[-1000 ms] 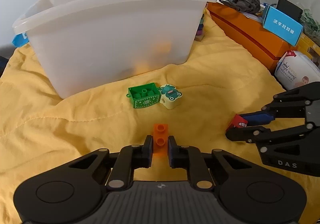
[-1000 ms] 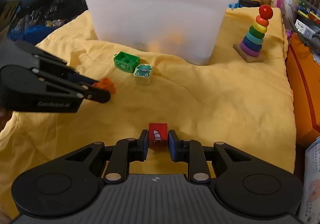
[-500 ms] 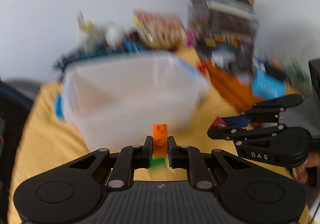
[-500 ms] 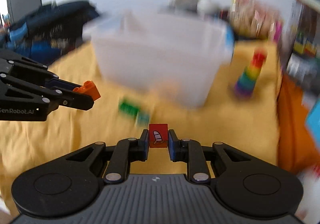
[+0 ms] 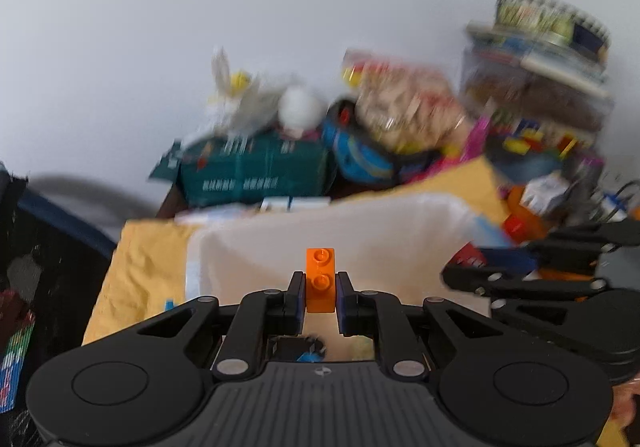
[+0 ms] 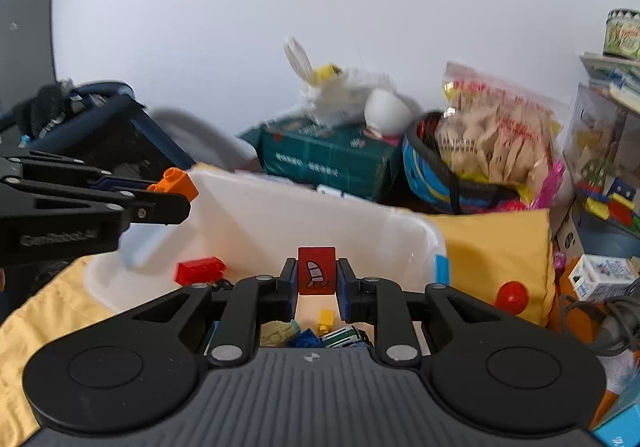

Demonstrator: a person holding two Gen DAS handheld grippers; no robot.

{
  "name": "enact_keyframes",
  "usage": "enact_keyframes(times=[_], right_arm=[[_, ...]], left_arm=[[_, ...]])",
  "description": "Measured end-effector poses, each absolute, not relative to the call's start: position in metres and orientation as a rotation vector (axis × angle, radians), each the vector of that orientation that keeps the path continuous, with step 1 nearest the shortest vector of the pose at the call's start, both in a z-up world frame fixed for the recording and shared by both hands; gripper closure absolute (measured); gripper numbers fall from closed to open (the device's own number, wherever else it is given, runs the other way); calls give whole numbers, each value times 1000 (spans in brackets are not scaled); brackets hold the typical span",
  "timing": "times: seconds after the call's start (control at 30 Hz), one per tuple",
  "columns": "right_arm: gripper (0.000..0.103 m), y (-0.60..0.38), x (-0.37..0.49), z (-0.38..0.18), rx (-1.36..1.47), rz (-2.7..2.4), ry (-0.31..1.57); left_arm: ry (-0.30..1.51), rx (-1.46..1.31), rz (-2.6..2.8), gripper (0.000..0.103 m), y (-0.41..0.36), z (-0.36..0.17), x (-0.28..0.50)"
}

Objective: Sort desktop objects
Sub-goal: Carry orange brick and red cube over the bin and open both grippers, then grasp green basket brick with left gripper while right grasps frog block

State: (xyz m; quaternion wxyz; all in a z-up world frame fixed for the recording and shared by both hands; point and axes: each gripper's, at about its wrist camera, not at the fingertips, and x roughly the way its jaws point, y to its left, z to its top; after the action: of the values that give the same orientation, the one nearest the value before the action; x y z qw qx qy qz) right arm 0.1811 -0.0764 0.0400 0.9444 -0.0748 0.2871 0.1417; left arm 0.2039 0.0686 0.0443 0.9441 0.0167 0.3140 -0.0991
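Observation:
My left gripper (image 5: 319, 289) is shut on an orange two-stud brick (image 5: 320, 279), held above the near rim of the white plastic bin (image 5: 400, 223). From the right wrist view the same orange brick (image 6: 176, 183) sticks out of the left gripper (image 6: 172, 195) over the bin's left rim. My right gripper (image 6: 316, 279) is shut on a red block with a white picture (image 6: 316, 271), above the open white bin (image 6: 304, 215). Inside the bin lie a red brick (image 6: 200, 270), a small yellow brick (image 6: 326, 318) and other toys, partly hidden by my fingers. In the left view the right gripper (image 5: 460, 271) holds its red block (image 5: 466, 259).
Yellow cloth (image 6: 496, 251) covers the table under the bin. Behind it stand a green box (image 6: 328, 159), a white plush toy (image 6: 352, 91), a bag of wooden pieces (image 6: 496, 135) in a blue helmet, and shelves of toys (image 6: 608, 175) on the right. A red ball-topped stacker (image 6: 510, 297) shows beside the bin.
Both grippers rose from the cloth and came forward over the bin with their bricks still held. The green brick and frog block on the cloth dropped out of sight.

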Motion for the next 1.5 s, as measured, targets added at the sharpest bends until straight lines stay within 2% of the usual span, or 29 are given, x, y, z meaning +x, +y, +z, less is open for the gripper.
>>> enact_keyframes(times=[0.07, 0.1, 0.13, 0.2, 0.3, 0.37, 0.4, 0.43, 0.57, 0.63, 0.83, 1.2, 1.33, 1.5], right_arm=[[81, -71, 187, 28, -169, 274, 611], [80, -69, 191, 23, -172, 274, 634], [74, -68, 192, 18, -172, 272, 647], [73, -69, 186, 15, -170, 268, 645], [72, -73, 177, 17, -158, 277, 626], [69, -78, 166, 21, -132, 291, 602], [68, -80, 160, 24, -122, 298, 588], [62, -83, 156, 27, -118, 306, 570], [49, -94, 120, 28, -110, 338, 526], [46, -98, 107, 20, -106, 345, 548], [47, -104, 93, -36, -105, 329, 736], [47, -93, 78, -73, -171, 391, 823], [51, -80, 89, -69, -215, 402, 793], [68, -69, 118, -84, -191, 424, 853]], left_arm=[[681, 49, -187, 80, 70, 30, 205], [678, 48, -192, 73, 71, 28, 200], [664, 50, -205, 66, 72, 28, 194], [640, 65, -204, 59, 73, 29, 185], [607, 43, -204, 57, 75, 37, 172], [580, 13, -221, 51, 79, 43, 153], [570, 10, -227, 43, 78, 45, 145], [560, 15, -234, 36, 78, 45, 133], [586, 57, -280, 35, 72, 32, 91], [629, 53, -300, 35, 68, 18, 78], [770, 96, -349, 35, 47, -30, 59], [853, 78, -331, 35, 41, -57, 55], [852, 55, -312, 35, 47, -59, 58], [846, 56, -308, 35, 50, -59, 66]])
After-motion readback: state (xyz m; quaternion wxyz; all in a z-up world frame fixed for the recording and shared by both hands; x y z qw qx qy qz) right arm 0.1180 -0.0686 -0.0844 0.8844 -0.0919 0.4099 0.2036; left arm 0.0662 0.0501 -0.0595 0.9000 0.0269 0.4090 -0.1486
